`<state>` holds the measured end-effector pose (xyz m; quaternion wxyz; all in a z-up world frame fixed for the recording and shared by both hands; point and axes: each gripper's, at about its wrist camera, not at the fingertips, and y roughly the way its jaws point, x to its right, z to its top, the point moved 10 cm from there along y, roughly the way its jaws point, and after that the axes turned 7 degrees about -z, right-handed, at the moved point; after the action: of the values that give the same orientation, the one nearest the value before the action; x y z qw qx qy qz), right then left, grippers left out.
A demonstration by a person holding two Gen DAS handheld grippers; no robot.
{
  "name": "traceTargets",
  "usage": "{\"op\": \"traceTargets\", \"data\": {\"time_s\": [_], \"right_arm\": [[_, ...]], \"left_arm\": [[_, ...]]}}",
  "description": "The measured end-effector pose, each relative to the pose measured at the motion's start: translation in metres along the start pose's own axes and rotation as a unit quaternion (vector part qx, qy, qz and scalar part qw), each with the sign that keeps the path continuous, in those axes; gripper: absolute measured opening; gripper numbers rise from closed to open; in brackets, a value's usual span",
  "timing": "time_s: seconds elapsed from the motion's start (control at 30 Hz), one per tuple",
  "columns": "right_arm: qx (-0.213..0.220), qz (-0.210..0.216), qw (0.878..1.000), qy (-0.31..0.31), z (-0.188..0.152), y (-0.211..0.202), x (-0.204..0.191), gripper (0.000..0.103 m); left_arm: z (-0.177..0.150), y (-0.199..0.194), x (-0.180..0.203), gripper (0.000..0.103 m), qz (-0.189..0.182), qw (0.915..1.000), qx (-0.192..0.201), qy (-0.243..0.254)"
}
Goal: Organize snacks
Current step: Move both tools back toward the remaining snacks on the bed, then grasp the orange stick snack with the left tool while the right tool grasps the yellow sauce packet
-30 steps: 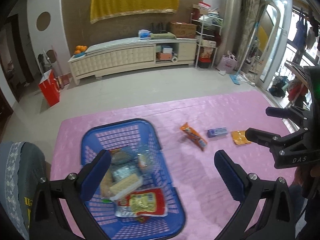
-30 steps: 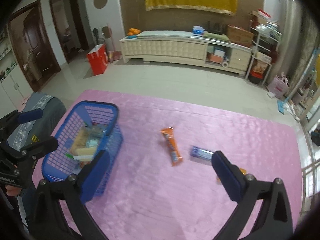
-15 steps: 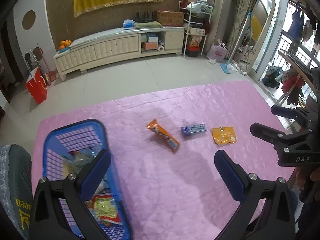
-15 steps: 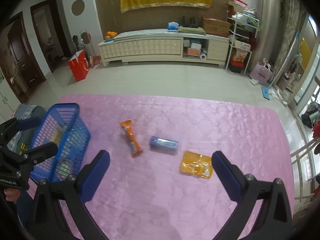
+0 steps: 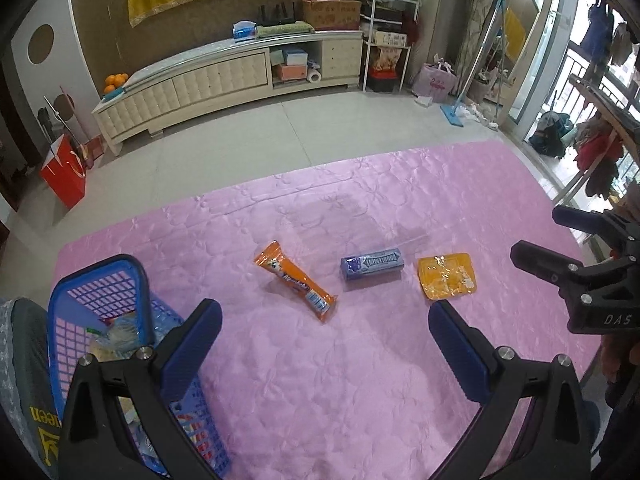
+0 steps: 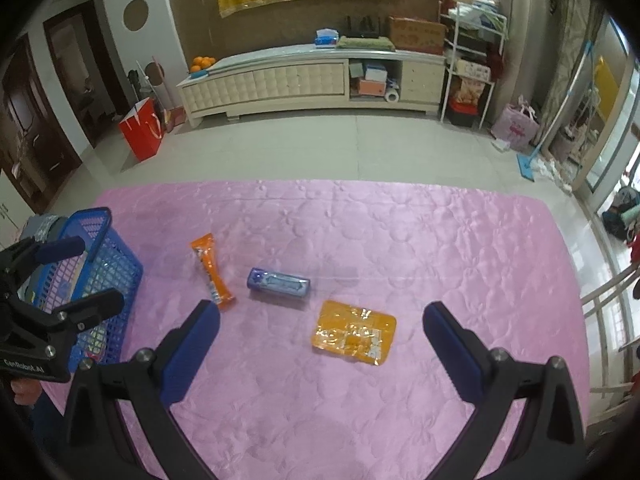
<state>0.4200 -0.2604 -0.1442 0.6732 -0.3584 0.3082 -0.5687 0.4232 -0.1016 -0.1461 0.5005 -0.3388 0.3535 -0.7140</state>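
Observation:
Three snacks lie on the pink cloth: an orange wrapped bar (image 5: pixel 295 280) (image 6: pixel 212 270), a purple-blue pack (image 5: pixel 373 264) (image 6: pixel 279 282) and a flat orange-yellow packet (image 5: pixel 447 275) (image 6: pixel 353 332). A blue plastic basket (image 5: pixel 100 276) (image 6: pixel 96 240) with several snacks inside stands at the left. My left gripper (image 5: pixel 324 344) is open and empty, above the cloth in front of the orange bar. My right gripper (image 6: pixel 320 344) is open and empty, just in front of the orange-yellow packet.
The pink cloth (image 5: pixel 360 380) covers the table, its edges near on the right and far side. Beyond it are tiled floor, a long white cabinet (image 6: pixel 304 80), a red bag (image 6: pixel 142 128) and shelves at the right.
My left gripper has swung right, away from over the basket toward the three loose snacks. My right gripper has moved right too, so the orange-yellow packet now lies between its fingers' line.

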Motion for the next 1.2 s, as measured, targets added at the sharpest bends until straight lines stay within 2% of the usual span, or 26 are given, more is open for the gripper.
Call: {"op": "traceTargets", "data": {"time_s": [0.17,0.43,0.63,0.73,0.8,1.03,1.1,1.2], "right_arm": [[-0.007,0.002,1.0,0.029,0.002,0.021,0.008,0.103],[-0.026,0.008,0.999,0.044,0.0,0.063,0.009,0.103],[-0.029,-0.006,0.999,0.037,-0.007,0.095,0.017,0.103],[-0.043,-0.009,0.998,0.033,-0.015,0.108,0.022,0.103],[-0.051,-0.005,0.998,0.031,-0.017,0.112,0.024,0.103],[-0.044,-0.007,0.997,0.061,-0.016,0.106,0.041,0.103],[-0.042,-0.006,0.997,0.06,-0.016,0.105,0.04,0.103],[-0.042,-0.018,0.998,0.05,-0.016,0.106,0.04,0.103]], "left_arm": [[0.002,0.029,0.0,0.102,0.016,0.9998,-0.014,-0.005],[0.003,0.068,-0.013,0.102,0.01,0.9988,-0.022,-0.042],[0.001,0.098,-0.036,0.102,0.043,0.9956,-0.025,-0.08],[-0.003,0.112,-0.038,0.102,0.044,0.9958,-0.029,-0.075],[-0.006,0.122,-0.04,0.095,0.046,0.9955,-0.039,-0.073],[-0.015,0.149,-0.057,0.084,0.056,0.9913,-0.06,-0.103],[-0.02,0.156,-0.058,0.073,0.051,0.9902,-0.07,-0.11],[-0.025,0.16,-0.057,0.066,0.055,0.9903,-0.074,-0.104]]}}
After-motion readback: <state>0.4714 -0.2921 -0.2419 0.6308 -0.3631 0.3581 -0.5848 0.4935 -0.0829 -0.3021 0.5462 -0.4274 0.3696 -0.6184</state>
